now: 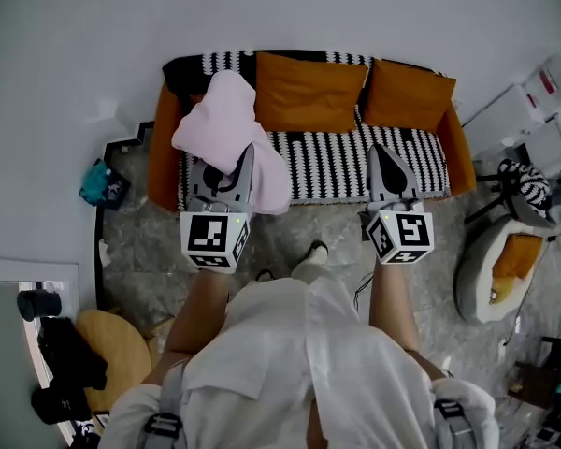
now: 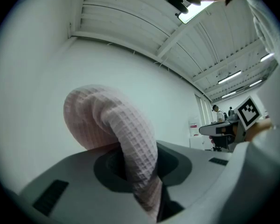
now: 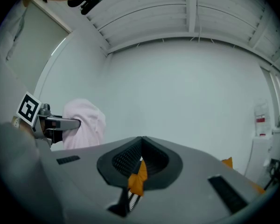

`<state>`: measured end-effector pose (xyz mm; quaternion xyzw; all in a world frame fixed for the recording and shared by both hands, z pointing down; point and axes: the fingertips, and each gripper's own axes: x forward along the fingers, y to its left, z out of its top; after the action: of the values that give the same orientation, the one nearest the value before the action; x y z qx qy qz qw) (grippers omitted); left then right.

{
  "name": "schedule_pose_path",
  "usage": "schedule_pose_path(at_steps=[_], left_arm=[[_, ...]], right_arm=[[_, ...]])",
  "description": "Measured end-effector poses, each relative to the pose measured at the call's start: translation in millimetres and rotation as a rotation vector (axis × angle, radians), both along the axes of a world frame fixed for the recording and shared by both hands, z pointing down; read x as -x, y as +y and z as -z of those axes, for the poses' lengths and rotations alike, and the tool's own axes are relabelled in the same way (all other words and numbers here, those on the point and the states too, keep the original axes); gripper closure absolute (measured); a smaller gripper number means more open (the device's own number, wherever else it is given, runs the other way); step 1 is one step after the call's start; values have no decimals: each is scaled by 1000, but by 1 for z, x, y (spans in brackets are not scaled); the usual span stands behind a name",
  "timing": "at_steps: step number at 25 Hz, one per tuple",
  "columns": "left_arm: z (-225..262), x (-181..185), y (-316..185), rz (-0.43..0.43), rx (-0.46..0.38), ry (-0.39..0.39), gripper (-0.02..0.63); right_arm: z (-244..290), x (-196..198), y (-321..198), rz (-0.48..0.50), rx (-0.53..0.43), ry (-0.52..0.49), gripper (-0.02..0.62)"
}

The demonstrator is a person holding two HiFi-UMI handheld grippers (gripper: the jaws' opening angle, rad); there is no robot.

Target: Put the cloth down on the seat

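A pale pink waffle cloth [image 1: 226,127] hangs bunched from my left gripper [image 1: 245,155], which is shut on it above the left end of the sofa. In the left gripper view the cloth [image 2: 114,125] rises out of the jaws of the left gripper [image 2: 133,169] and folds over. The seat [image 1: 341,162] is black-and-white striped, with two orange cushions [image 1: 309,92] at its back. My right gripper [image 1: 381,150] is shut and empty over the seat's right half. From the right gripper [image 3: 142,140] view, the cloth [image 3: 87,124] shows to the left.
The sofa has orange arms [image 1: 162,152]. A teal object [image 1: 100,183] lies on the floor at left, a round wooden stool [image 1: 112,344] at lower left. A pet bed [image 1: 500,265] and white boxes [image 1: 542,110] stand at right. The person's foot [image 1: 310,255] is before the sofa.
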<state>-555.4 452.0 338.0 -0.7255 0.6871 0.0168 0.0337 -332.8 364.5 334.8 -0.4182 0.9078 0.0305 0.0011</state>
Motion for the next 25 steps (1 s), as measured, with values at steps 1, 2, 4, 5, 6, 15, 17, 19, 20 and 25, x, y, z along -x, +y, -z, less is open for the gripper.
schedule_pose_path(at_steps=[1, 2, 4, 5, 6, 15, 17, 19, 20, 25], left_arm=[[-2, -4, -4, -7, 5, 1, 500], [-3, -9, -9, -15, 10, 1, 500], [-5, -18, -19, -36, 18, -2, 500], [-6, -23, -25, -46, 21, -4, 500], [-7, -28, -31, -56, 26, -7, 500], [-14, -97, -119, -167, 71, -23, 500], [-14, -119, -142, -205, 73, -24, 500], [-13, -145, -166, -246, 73, -27, 500], [-13, -158, -177, -265, 72, -29, 500], [-14, -225, -227, -336, 77, -32, 500]], right_arm=[[-3, -3, -3, -3, 7, -1, 588], [-6, -7, -7, -7, 14, 0, 588], [-12, -14, -15, -11, 28, -2, 588], [-14, -16, -20, -6, 34, -7, 588], [-15, -19, -24, 4, 37, -13, 586], [-17, -75, -89, -9, 50, -28, 546], [-19, -95, -106, -26, 59, -26, 545], [-19, -116, -123, -34, 62, -24, 543], [-18, -128, -130, -35, 61, -24, 539], [-9, -189, -162, -68, 53, -29, 511]])
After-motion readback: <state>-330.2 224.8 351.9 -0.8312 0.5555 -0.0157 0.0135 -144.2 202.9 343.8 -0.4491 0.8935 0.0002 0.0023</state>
